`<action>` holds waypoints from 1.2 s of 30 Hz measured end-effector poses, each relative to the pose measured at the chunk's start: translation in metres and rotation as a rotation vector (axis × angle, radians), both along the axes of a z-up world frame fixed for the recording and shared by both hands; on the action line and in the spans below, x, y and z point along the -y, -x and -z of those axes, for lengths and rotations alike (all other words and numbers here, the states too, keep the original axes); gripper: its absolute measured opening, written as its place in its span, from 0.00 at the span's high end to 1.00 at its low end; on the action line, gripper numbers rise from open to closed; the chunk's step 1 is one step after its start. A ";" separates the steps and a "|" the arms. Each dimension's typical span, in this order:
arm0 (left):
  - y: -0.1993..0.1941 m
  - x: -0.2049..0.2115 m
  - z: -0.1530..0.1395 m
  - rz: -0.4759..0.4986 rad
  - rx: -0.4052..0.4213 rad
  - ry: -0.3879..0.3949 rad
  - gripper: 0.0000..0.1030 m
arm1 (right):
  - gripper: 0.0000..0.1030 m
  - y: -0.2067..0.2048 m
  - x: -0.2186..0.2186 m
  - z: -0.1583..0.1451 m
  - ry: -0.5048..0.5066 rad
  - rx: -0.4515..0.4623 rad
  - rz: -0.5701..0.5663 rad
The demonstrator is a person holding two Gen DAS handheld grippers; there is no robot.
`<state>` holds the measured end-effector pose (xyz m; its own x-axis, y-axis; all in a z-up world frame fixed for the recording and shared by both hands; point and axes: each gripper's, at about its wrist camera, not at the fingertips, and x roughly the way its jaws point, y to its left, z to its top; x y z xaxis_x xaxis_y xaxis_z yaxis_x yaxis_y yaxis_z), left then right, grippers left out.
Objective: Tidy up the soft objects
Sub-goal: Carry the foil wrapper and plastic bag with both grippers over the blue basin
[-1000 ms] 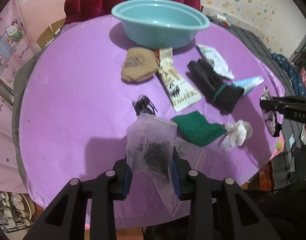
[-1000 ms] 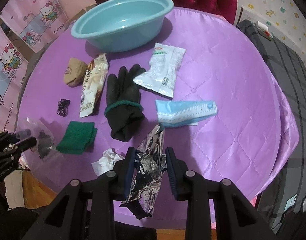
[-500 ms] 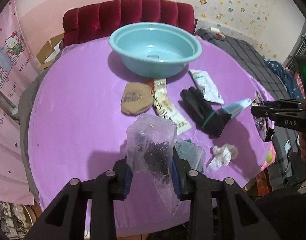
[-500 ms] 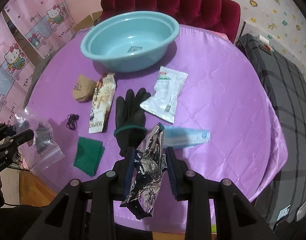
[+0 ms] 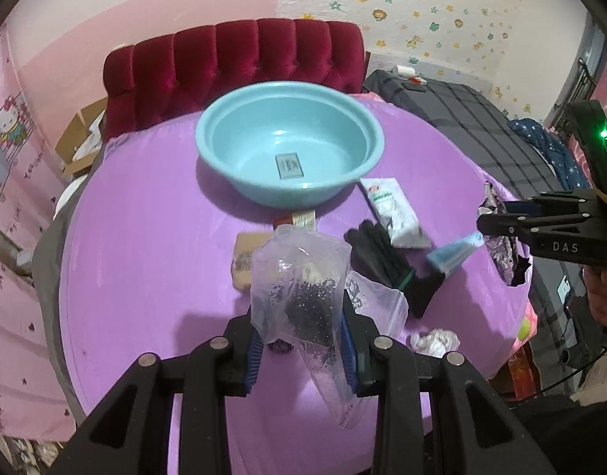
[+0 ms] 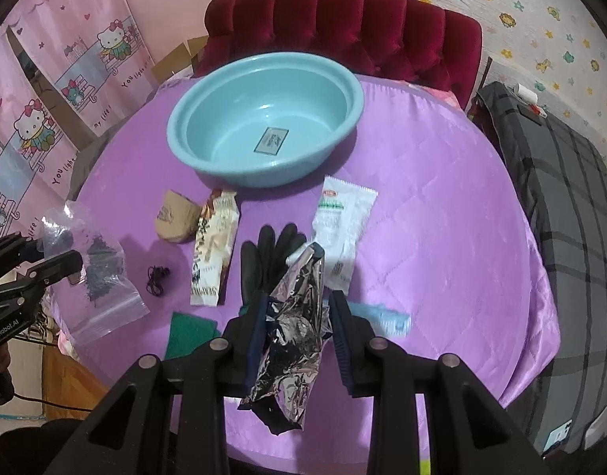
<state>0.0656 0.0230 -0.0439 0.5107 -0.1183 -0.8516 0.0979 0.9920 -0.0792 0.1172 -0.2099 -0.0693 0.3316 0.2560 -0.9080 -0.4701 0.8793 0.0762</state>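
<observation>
Both tongs are loaded and lifted off the tabletop. At the bottom centre of the left wrist view, the left tongs are closed on a clear zip bag with dark bits inside, its tail drooping below the pads. At the bottom centre of the right wrist view, the right tongs pinch a crumpled silver foil packet, which hangs down between the fingers.

Just past them, in the middle of the right wrist view, more things lie on the purple cloth: a black glove, a green cloth, a light blue pack, a white sachet, a printed snack wrapper, a tan pouch and a small black hair tie. A crumpled white wad shows at lower right of the left wrist view.

Farther off, upper centre in both views, stands the teal basin, with nothing in it but a label on its floor.

The step in hand looks like carrying the two held items toward the basin. Next, each pair of tongs needs to travel forward over the rim and open only once its load hangs inside; the limp bag tail could catch the rim.
</observation>
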 end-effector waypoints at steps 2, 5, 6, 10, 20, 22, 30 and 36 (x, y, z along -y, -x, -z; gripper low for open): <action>-0.009 -0.001 -0.005 0.009 0.011 0.005 0.65 | 0.67 -0.005 -0.004 -0.004 -0.001 0.003 -0.002; -0.022 -0.001 -0.011 0.021 0.024 0.005 0.65 | 0.67 -0.016 -0.011 -0.010 -0.009 0.007 -0.004; -0.025 -0.002 -0.012 0.026 0.026 0.005 0.65 | 0.67 -0.020 -0.013 -0.012 -0.014 0.007 -0.004; -0.041 -0.003 -0.018 0.044 0.038 0.002 0.65 | 0.67 -0.035 -0.021 -0.018 -0.024 0.009 -0.014; -0.089 -0.004 -0.026 0.076 0.064 -0.001 0.65 | 0.67 -0.081 -0.048 -0.031 -0.061 0.025 -0.022; -0.099 -0.004 -0.026 0.079 0.065 0.001 0.65 | 0.67 -0.089 -0.053 -0.031 -0.065 0.027 -0.025; -0.141 -0.005 -0.023 0.095 0.068 0.013 0.65 | 0.67 -0.129 -0.069 -0.031 -0.100 0.019 -0.012; -0.170 -0.005 -0.018 0.105 0.064 0.014 0.65 | 0.67 -0.160 -0.077 -0.022 -0.121 0.016 0.028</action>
<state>0.2351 0.0283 -0.0262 0.5481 -0.1856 -0.8155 0.2066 0.9749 -0.0830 0.2772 -0.1329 -0.0474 0.3539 0.3544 -0.8656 -0.4478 0.8767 0.1759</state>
